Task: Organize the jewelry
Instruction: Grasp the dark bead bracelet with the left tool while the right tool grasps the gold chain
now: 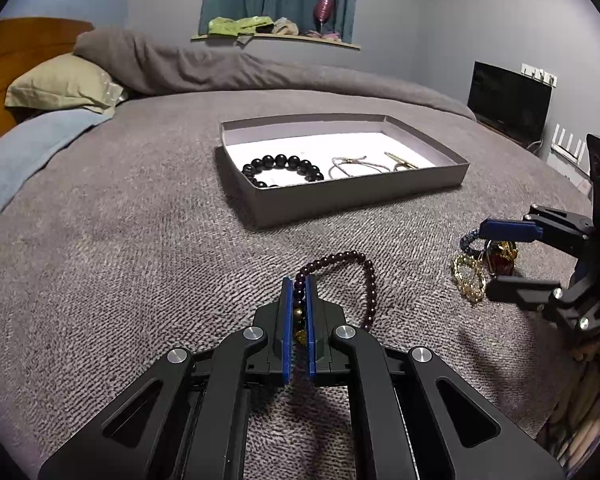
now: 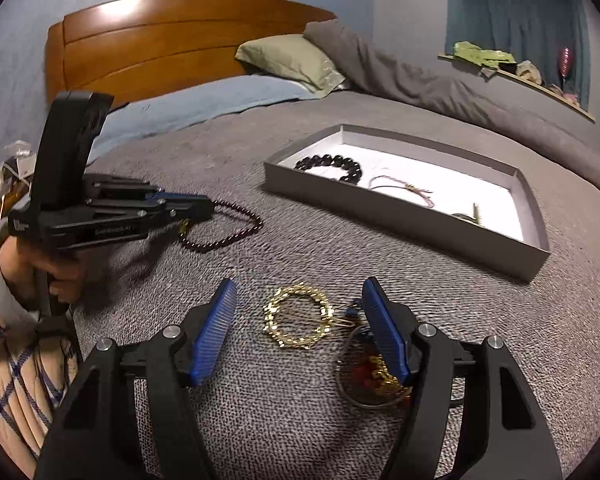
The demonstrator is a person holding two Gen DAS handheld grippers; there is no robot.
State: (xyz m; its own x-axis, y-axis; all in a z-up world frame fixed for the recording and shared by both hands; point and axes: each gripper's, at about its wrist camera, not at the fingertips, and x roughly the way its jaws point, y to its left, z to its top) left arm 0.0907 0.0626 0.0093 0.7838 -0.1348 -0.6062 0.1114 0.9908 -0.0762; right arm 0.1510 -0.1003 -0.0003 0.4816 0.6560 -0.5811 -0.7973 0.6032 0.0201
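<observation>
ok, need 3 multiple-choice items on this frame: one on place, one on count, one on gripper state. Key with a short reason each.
1. Where does the gold bracelet lie?
A. in the tray
B. on the blanket between the right gripper's fingers
C. on the pillow

2. How many jewelry pieces lie in the tray?
A. one
B. three
C. five

3. What is the left gripper doing?
A. shut on the purple bead bracelet
B. open above the tray
C. shut on nothing

Key: 1 B, it sits on the grey blanket, inside the open right gripper. 2 B, black bead bracelet, cord bracelet, small clasp piece. 3 A, beads sit pinched between its blue pads.
</observation>
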